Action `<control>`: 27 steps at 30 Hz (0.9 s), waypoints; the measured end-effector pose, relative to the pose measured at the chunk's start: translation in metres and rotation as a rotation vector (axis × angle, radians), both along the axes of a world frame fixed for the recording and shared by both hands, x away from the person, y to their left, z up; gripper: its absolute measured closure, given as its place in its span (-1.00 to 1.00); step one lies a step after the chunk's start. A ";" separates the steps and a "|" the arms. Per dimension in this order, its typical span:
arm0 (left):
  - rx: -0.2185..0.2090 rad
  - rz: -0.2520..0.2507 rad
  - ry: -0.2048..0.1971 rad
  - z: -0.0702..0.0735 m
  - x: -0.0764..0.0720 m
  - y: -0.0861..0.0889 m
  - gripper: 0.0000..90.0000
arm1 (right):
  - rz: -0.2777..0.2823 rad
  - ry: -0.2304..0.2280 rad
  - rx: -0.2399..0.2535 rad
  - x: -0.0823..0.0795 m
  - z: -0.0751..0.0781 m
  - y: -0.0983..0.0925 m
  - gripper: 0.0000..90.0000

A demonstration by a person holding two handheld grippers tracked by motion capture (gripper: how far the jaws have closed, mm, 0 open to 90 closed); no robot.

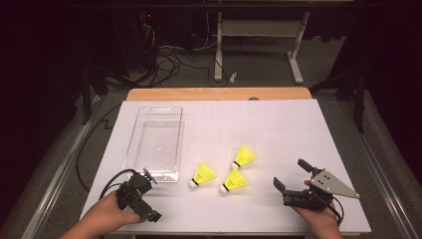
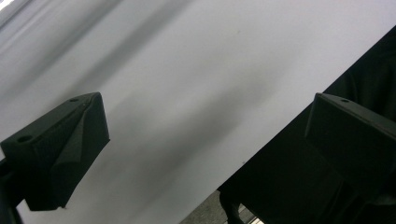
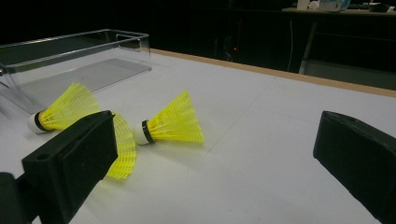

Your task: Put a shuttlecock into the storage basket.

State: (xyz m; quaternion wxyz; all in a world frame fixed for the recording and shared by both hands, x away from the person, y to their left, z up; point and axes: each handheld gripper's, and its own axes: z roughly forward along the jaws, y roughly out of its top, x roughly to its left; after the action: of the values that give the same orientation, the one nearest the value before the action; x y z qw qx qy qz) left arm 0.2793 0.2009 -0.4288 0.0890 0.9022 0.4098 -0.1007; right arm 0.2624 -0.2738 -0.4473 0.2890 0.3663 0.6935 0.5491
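On the white table, three yellow shuttlecocks are lying beside the clear tray. Both grippers' jaws are standing apart. They are looking light and fragile; be pinching the cork gently.

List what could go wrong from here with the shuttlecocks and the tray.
1. The three yellow plastic shuttlecocks lie close together: the nearest one, the left one and the far one. The open right gripper reaching for one may knock its neighbours away.
2. Lying on their sides, they could roll when nudged.
3. The clear plastic tray looks light; the open left gripper, near its front corner, might shove it.
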 end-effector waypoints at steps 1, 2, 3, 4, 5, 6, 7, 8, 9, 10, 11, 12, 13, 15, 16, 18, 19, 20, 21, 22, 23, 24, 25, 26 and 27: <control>0.000 0.000 0.000 0.000 0.000 0.000 -0.99 | 0.000 0.000 0.000 0.000 0.000 0.000 -0.99; -0.004 0.000 0.000 0.000 0.000 -0.001 -0.99 | 0.001 0.002 0.000 0.000 0.000 0.000 -0.99; -0.004 -0.003 0.000 0.000 0.000 -0.003 -0.99 | 0.002 0.003 0.002 0.000 0.001 0.000 -0.99; -0.003 -0.009 0.002 0.001 0.000 -0.005 -0.99 | 0.005 0.006 -0.001 0.000 0.001 0.001 -0.99; -0.007 -0.014 0.003 0.001 0.001 -0.006 -0.99 | 0.005 0.006 -0.001 0.000 0.001 0.001 -0.99; -0.008 -0.024 0.004 0.001 0.001 -0.010 -0.99 | 0.014 0.007 -0.004 0.000 0.001 0.001 -0.99; -0.008 -0.024 0.004 0.001 0.001 -0.010 -0.99 | 0.017 0.009 -0.004 0.000 0.001 0.001 -0.99; -0.015 -0.024 -0.002 0.002 0.000 -0.013 -0.99 | 0.018 0.010 -0.004 0.000 0.001 0.001 -0.99; -0.015 -0.024 -0.002 0.002 0.000 -0.013 -0.99 | 0.018 0.010 -0.004 0.000 0.001 0.001 -0.99; -0.017 -0.029 -0.001 0.002 0.000 -0.015 -0.99 | 0.019 0.009 -0.005 0.000 0.001 0.001 -0.99; -0.027 -0.036 -0.003 0.004 0.000 -0.018 -0.99 | 0.019 0.009 -0.005 0.000 0.001 0.001 -0.99; -0.031 -0.038 -0.002 0.004 -0.001 -0.019 -0.99 | 0.019 0.011 -0.005 0.000 0.001 0.001 -0.99; -0.031 -0.038 -0.002 0.004 -0.001 -0.019 -0.99 | 0.019 0.011 -0.005 0.000 0.001 0.001 -0.99; -0.034 -0.046 0.000 0.005 -0.001 -0.022 -0.99 | 0.018 0.008 -0.004 0.000 0.001 0.001 -0.99; -0.036 -0.048 -0.003 0.005 -0.001 -0.024 -0.99 | 0.018 0.008 -0.003 0.000 0.001 0.001 -0.99; -0.037 -0.059 -0.002 0.005 -0.001 -0.028 -0.99 | 0.021 0.005 -0.006 0.000 0.001 0.001 -0.99; -0.038 -0.069 -0.003 0.005 -0.001 -0.032 -0.99 | 0.023 0.007 -0.007 0.000 0.001 0.001 -0.99; -0.038 -0.069 -0.003 0.005 -0.001 -0.032 -0.99 | 0.023 0.007 -0.007 0.000 0.001 0.001 -0.99; -0.039 -0.071 -0.002 0.005 -0.001 -0.034 -0.99 | 0.025 0.007 -0.007 0.000 0.001 0.002 -0.99; -0.041 -0.078 0.000 0.005 0.000 -0.035 -0.99 | 0.025 0.006 -0.007 0.000 0.001 0.002 -0.99; -0.046 -0.079 -0.002 0.006 0.000 -0.037 -0.99 | 0.025 0.006 -0.007 0.000 0.001 0.002 -0.99; -0.048 -0.089 -0.005 0.007 0.000 -0.041 -0.99 | 0.026 0.005 -0.007 0.000 0.000 0.002 -0.99; -0.048 -0.089 -0.005 0.007 0.000 -0.041 -0.99 | 0.026 0.005 -0.007 0.000 0.000 0.002 -0.99; -0.051 -0.093 -0.007 0.007 0.001 -0.044 -0.99 | 0.025 0.005 -0.006 0.000 0.000 0.001 -0.99; -0.051 -0.093 -0.007 0.007 0.001 -0.044 -0.99 | 0.025 0.005 -0.006 0.000 0.000 0.001 -0.99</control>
State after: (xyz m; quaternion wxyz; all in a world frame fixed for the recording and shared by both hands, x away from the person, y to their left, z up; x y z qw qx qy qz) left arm 0.2799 0.1567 -0.4215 0.1087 0.9182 0.3642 -0.1119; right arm 0.2624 -0.2723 -0.4470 0.2813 0.3580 0.7005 0.5495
